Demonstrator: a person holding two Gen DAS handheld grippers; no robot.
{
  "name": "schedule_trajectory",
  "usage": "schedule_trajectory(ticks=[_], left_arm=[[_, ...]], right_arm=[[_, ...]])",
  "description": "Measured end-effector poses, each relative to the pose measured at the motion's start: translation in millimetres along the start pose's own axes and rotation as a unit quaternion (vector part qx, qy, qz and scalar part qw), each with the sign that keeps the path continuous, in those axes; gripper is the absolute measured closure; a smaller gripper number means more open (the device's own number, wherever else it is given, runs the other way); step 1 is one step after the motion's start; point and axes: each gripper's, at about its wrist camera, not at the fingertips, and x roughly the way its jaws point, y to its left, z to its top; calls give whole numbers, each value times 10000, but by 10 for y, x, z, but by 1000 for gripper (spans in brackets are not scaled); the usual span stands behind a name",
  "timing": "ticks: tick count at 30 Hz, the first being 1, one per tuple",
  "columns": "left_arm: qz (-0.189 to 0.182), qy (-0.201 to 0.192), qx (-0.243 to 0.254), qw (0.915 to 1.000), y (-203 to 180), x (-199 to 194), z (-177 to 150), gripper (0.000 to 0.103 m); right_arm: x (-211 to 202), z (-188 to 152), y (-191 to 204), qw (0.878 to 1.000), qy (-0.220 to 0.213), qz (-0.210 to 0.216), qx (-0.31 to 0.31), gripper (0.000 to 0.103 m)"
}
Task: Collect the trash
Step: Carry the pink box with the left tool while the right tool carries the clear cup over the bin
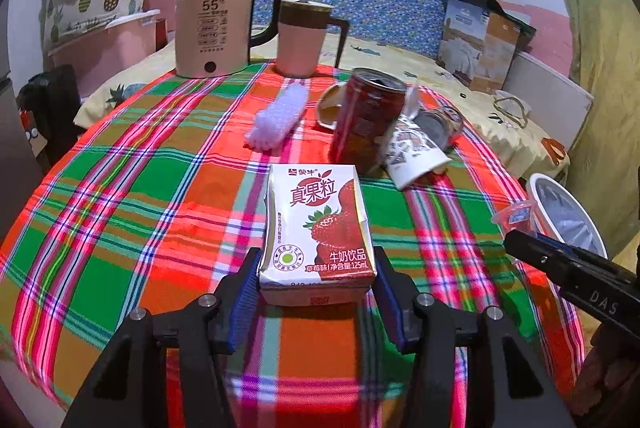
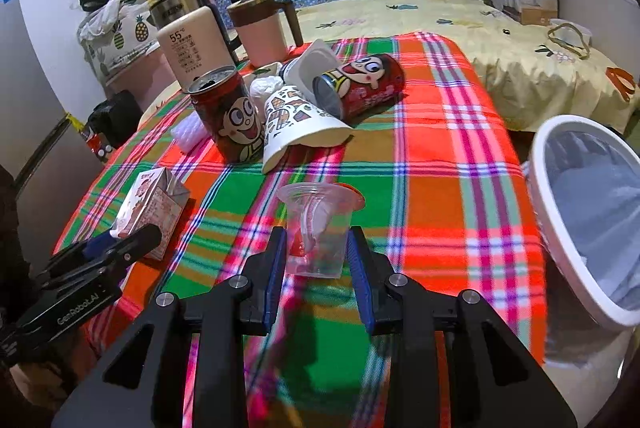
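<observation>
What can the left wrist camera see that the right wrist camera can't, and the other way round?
Only the left wrist view shows the strawberry milk carton's printed front, sitting between the left gripper's fingers. Only the right wrist view shows the cartoon face on the tipped red can and the clear plastic cup gripped by the right gripper. Both show the kettle, pink mug, upright red can, tipped paper cup, white bin and plaid tablecloth.
</observation>
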Motion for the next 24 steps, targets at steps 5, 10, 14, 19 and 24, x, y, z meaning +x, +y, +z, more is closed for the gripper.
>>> schedule_trajectory(ticks=[5,10,14,19,24], left_arm=[[-25,-27,150,9999,-144,-95,-53,51],[-84,-89,285,9995,-284,-207,-85,51],[-127,-143,367,9991,-367,-281,-81,51],[-191,-172,448,9987,-463,-341,-70,51],[-294,-176,541,9979,-591,-362,-58,51]], right_arm=[[-126,-36,-52,10000,-63,-13,51,70],[-207,-46,-82,9999,-133,-39,86,70],[-278,-61,-94,9997,-209,-31,99,70],[-341,-73,-119,9995,-288,-27,120,70],[-395,-86,-175,9992,-358,-66,166,70]])
